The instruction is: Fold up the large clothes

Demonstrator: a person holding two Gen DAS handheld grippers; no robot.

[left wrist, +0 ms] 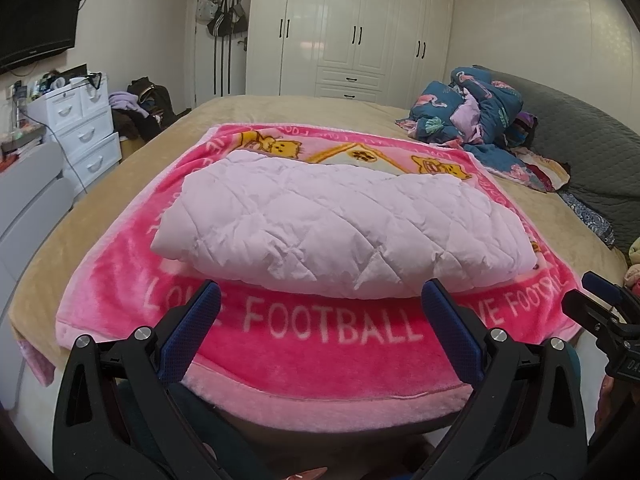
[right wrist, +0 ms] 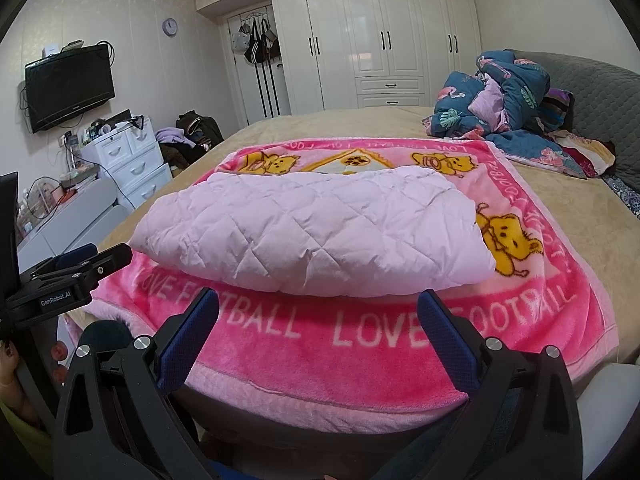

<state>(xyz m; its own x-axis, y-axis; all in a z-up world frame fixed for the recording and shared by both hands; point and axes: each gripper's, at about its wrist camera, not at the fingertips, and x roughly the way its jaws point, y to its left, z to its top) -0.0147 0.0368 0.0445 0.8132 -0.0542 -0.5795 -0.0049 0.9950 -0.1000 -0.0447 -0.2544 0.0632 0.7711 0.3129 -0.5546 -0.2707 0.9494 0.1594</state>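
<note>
A pale pink quilted garment [left wrist: 332, 224] lies folded into a thick rectangle on a bright pink "LOVE FOOTBALL" blanket [left wrist: 320, 332] on the bed. It also shows in the right wrist view [right wrist: 308, 232], on the same blanket [right wrist: 360, 344]. My left gripper [left wrist: 320, 300] is open and empty, held just short of the garment's near edge. My right gripper [right wrist: 318, 304] is open and empty, also just short of that edge. The right gripper shows at the right edge of the left wrist view [left wrist: 608, 308], and the left gripper at the left edge of the right wrist view [right wrist: 76, 268].
A heap of blue patterned bedding [left wrist: 476, 116] lies at the bed's far right by a grey headboard [left wrist: 592, 148]. White drawers [left wrist: 84, 128] and piled clothes [left wrist: 144, 108] stand left of the bed. A white wardrobe [left wrist: 360, 28] fills the back wall. The beige bedsheet [left wrist: 304, 108] extends beyond the blanket.
</note>
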